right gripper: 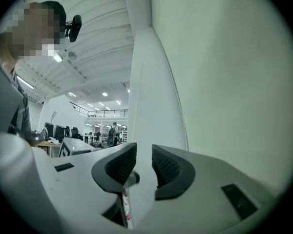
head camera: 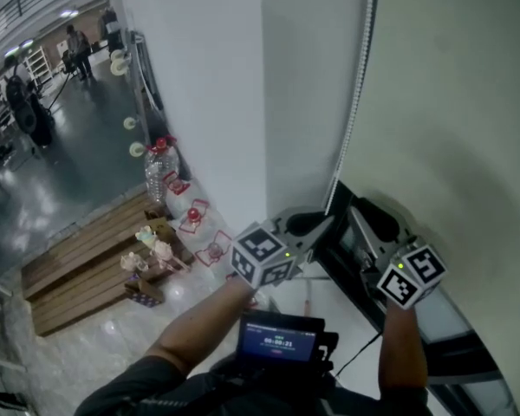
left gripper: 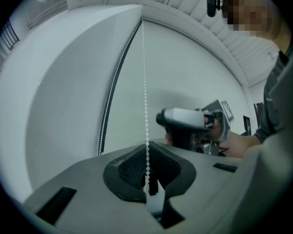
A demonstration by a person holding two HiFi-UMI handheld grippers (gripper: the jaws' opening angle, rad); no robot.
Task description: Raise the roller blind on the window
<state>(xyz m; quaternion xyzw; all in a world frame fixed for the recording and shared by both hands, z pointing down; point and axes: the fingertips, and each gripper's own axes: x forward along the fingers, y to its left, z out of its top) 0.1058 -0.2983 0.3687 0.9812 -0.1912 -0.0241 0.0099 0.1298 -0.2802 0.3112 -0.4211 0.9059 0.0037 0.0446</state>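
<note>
The roller blind [head camera: 451, 102] was the biggest thing in sight, a pale sheet hanging down over the window at the right of the head view and filling most of both gripper views. A white wall [head camera: 191, 76] stood to its left. The blind's fabric looked soft and light, not something to drag at directly; judged from the task, it had to be worked through its bead chain [head camera: 357, 85], which ran down along the blind's left edge in 2 runs.

The chain looked thin, limp and nearly weightless, and its small smooth beads could slide through a loose grip. The best hold would be across 1 run only, low down, with a bead seated in the ribbed pads.

The left gripper [head camera: 325, 219] had just that hold: its fingers [left gripper: 132, 167] were clenched on 1 run, which rose taut and straight from them. The right gripper [head camera: 373, 219] was just beside it near the blind, its fingers [right gripper: 168, 167] released and spread with only bare blind and wall showing between them.

The only markings were black-and-white square patterns on the 2 marker cubes [head camera: 262, 254]. A small screen [head camera: 277, 341] on the person's chest showed digits too small to read.
</note>
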